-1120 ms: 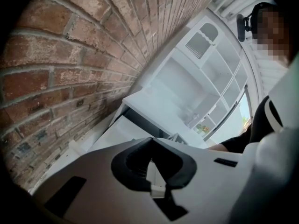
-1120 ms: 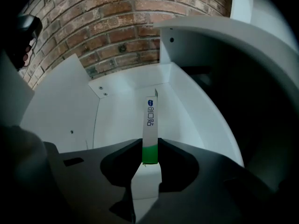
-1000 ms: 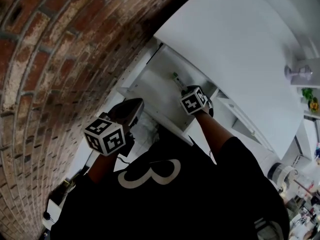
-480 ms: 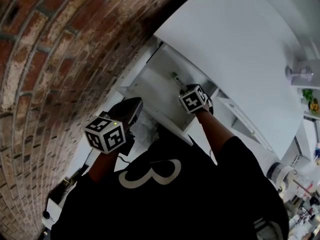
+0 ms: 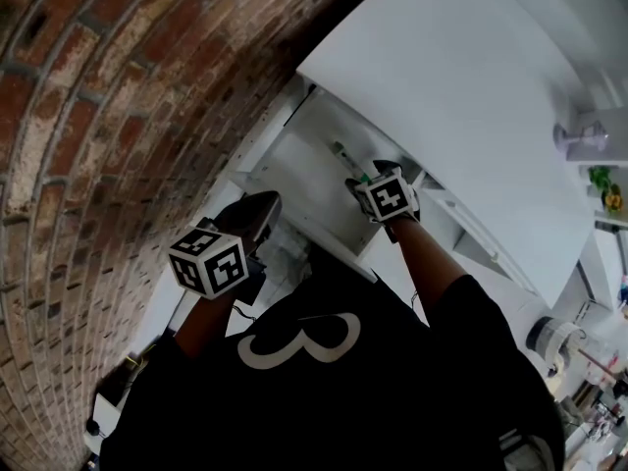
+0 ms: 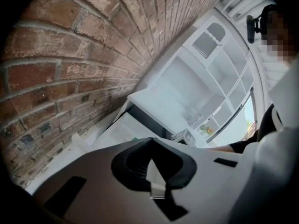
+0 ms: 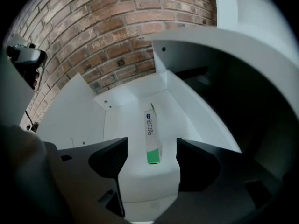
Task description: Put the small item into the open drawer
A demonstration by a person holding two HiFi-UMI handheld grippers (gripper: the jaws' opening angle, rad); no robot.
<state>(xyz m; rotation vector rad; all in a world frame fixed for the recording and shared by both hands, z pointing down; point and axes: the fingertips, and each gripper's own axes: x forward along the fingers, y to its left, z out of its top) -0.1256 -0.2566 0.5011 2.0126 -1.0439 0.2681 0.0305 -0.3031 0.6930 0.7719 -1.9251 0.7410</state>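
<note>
Right gripper view puts the right gripper nearest to you. Its jaws are opening, spread wide, and neither pad touches anything. Just past them the small box lies flat on the floor of the open drawer, green end toward you, lined up with the gap between the jaws but clear of both. By the look of it, the placing is done and only the way out remains.

The risk I see is in that withdrawal. If you tilt or swing sideways, a jaw could clip the green end and drag the box toward the drawer's front lip. Rise too early and you could knock the desk, whose top overhangs the drawer on your right.

Your free room is straight back along the box's own line. The drawer's side walls stand well apart from both jaws, and its back wall and the brick wall lie farther on.

Your left gripper has its jaws closed together on nothing and hangs outside the drawer, near the bricks.
</note>
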